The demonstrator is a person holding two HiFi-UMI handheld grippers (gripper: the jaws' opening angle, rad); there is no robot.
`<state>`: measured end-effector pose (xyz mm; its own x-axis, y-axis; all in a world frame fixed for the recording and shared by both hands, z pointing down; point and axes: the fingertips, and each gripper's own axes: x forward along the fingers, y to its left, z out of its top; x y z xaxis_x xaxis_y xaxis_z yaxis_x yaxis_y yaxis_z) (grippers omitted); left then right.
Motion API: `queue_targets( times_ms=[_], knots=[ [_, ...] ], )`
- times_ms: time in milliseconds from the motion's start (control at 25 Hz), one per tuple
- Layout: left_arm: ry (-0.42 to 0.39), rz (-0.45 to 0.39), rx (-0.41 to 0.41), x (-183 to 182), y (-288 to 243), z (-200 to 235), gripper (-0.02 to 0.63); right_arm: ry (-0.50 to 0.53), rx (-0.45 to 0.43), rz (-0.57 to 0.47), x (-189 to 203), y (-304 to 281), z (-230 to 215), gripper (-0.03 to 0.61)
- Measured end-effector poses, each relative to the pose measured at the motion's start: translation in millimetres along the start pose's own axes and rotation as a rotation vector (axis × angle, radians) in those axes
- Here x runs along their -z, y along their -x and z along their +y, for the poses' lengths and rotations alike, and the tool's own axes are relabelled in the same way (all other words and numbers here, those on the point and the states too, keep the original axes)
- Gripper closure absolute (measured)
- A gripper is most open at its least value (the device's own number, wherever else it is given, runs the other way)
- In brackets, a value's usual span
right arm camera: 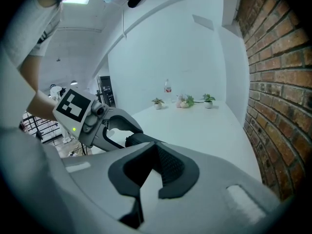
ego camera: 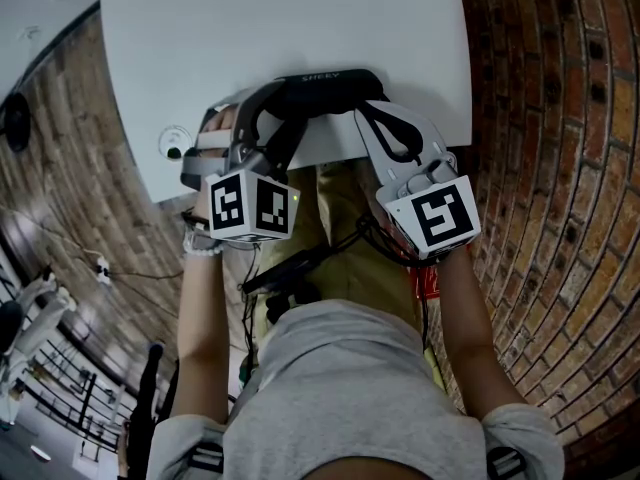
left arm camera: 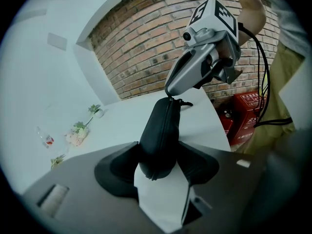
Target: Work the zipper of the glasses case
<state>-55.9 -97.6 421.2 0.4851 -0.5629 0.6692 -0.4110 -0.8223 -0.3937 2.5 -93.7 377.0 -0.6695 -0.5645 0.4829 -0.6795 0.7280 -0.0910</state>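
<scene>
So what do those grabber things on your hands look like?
Both are pale grey plastic with black pads in the jaws. The left gripper and right gripper each carry a white cube with black square markers. Black cables trail from them. The person wears a grey short-sleeved shirt and a pale bracelet.

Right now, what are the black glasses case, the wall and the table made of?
Glasses case: probably fabric or a soft leather-like cover over a stiff shell. It looks matt black, with a zipper running along its edge.
Wall: brick, shown by rough red-brown blocks with pale mortar lines.
Table: smooth white top with a slight sheen. It may be laminate or painted board, but I cannot tell which.
</scene>
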Motion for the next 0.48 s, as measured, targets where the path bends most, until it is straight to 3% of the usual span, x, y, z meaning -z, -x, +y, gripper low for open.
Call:
queue_targets(
  times_ms=[480],
  knots=[
    [-0.007, 0.003, 0.006, -0.6, 0.0, -1.4, 0.353, 0.032, -0.053, -0.041, -10.9, -5.0, 11.7, 0.566]
  ],
)
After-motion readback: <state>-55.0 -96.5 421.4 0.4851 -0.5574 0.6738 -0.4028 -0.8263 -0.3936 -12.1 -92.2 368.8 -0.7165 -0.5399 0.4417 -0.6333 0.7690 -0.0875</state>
